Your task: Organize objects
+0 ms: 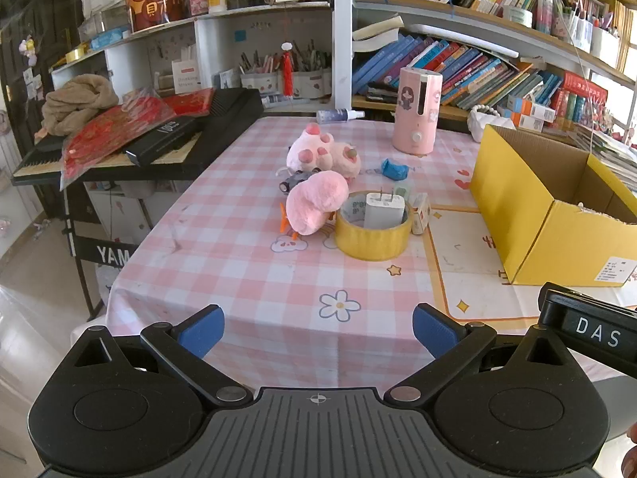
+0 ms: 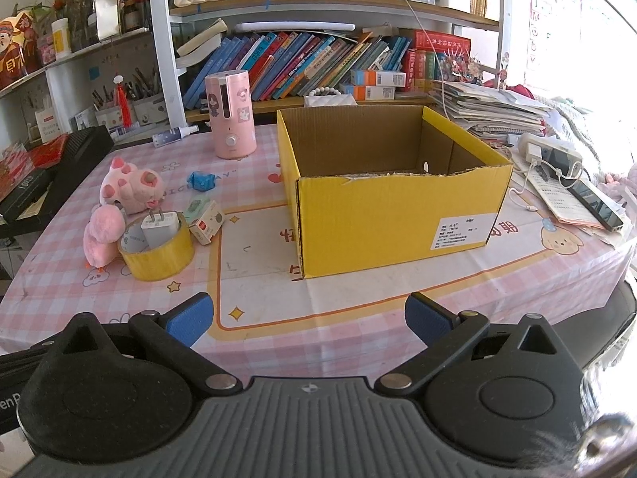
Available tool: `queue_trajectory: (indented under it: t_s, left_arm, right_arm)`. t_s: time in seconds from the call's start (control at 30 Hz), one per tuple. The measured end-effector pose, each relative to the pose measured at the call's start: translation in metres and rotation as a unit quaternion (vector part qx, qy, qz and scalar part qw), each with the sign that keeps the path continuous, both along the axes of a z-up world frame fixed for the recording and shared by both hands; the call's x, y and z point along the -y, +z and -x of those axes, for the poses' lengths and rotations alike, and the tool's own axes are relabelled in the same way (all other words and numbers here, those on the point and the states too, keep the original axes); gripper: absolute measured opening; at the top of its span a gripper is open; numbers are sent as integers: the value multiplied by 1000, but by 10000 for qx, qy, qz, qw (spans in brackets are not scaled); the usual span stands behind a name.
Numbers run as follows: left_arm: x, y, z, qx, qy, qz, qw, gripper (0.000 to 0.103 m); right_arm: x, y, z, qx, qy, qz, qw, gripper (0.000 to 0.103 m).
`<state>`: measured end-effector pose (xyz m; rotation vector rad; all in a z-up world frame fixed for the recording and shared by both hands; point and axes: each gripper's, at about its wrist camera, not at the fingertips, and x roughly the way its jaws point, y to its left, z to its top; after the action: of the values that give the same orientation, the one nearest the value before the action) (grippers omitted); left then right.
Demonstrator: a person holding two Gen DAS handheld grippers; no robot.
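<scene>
A yellow cardboard box [image 2: 394,219] stands open on the pink checked tablecloth; it also shows in the left wrist view [image 1: 529,207]. Left of it lie a yellow tape roll [image 2: 159,257] [image 1: 372,239] with a white charger [image 2: 157,229] [image 1: 384,211] standing inside it, a pink plush duck [image 1: 314,207] [image 2: 99,239], a pink paw plush [image 1: 322,153] [image 2: 131,187], a blue wrapped item [image 1: 394,169] [image 2: 203,181] and a small white carton [image 2: 207,225] [image 1: 420,213]. My left gripper [image 1: 318,328] is open and empty above the table's near edge. My right gripper [image 2: 308,318] is open and empty in front of the box.
A pink humidifier [image 2: 233,113] [image 1: 416,109] and a spray bottle [image 2: 175,135] stand at the back. A black keyboard [image 1: 131,147] with red packets sits left. Papers, a power strip [image 2: 551,155] and a phone [image 2: 597,203] lie right. Bookshelves rise behind.
</scene>
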<state>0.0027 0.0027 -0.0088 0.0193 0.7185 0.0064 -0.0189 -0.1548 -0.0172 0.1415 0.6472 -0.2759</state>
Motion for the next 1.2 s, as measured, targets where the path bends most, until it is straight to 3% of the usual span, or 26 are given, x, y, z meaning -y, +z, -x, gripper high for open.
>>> queue_trajectory:
  t_s: [1.2]
  left_arm:
    - [-15, 1, -4, -22, -42, 121, 9999, 102]
  right_arm:
    - [-11, 5, -4, -12, 66, 26, 10000, 103]
